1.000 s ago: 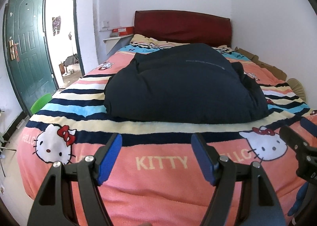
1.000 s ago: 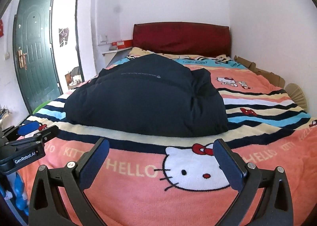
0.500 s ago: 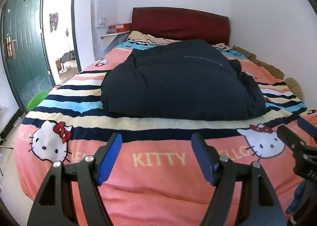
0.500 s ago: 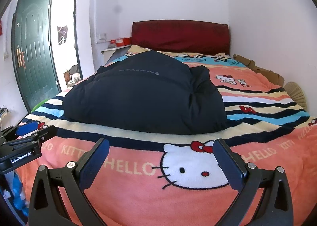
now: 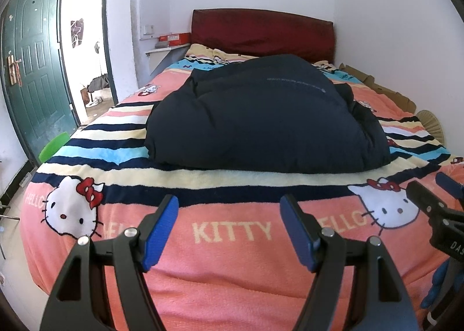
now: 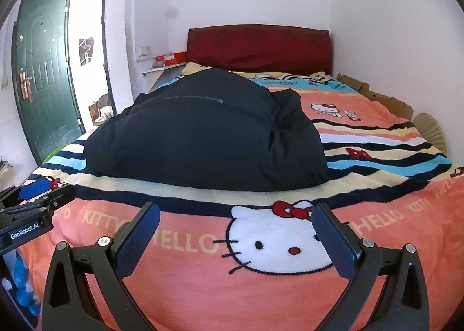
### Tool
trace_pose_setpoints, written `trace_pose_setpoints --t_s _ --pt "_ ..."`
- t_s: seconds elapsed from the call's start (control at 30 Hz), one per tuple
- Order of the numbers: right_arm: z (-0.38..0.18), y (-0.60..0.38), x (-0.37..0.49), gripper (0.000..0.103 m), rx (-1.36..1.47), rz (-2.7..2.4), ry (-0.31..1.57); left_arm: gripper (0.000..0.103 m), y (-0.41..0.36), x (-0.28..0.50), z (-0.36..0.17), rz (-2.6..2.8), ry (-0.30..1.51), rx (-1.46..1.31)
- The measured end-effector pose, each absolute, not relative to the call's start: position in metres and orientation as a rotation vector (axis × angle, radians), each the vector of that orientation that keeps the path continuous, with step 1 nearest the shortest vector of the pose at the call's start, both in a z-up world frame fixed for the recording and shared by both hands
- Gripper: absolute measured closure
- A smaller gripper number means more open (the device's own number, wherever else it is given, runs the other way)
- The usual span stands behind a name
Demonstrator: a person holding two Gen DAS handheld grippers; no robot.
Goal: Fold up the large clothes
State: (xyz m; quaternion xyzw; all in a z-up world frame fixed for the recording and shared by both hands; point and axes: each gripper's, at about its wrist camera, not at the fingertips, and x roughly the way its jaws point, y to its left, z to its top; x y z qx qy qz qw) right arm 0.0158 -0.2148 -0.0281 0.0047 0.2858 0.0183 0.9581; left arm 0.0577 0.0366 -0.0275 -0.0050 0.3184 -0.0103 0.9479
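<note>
A dark navy padded jacket (image 5: 261,116) lies folded in a puffy heap in the middle of the bed; it also shows in the right wrist view (image 6: 208,133). My left gripper (image 5: 229,209) is open and empty, above the foot of the bed, well short of the jacket. My right gripper (image 6: 236,212) is open and empty, also above the foot of the bed. Each gripper shows at the edge of the other's view: the right gripper in the left wrist view (image 5: 435,200) and the left gripper in the right wrist view (image 6: 37,200).
The bed carries a pink Hello Kitty blanket (image 5: 232,244) with striped bands. A dark red headboard (image 5: 261,32) stands at the far wall. A green door (image 5: 29,75) and an open doorway are to the left. Cardboard (image 6: 374,96) lies along the right wall.
Both grippers have drawn back and risen slightly, so the view of the bed shifted a little. The jacket has not moved. Both grippers stay open.
</note>
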Motion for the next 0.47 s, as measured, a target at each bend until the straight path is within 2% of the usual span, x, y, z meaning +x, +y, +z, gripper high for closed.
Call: trace_pose_setpoints --t_s 0.47 --pt "-0.0366 -0.2246 0.0196 0.0 0.02 0.017 0.602 0.032 0.0337 0.0621 -0.0318 -0.014 0.662 0.02"
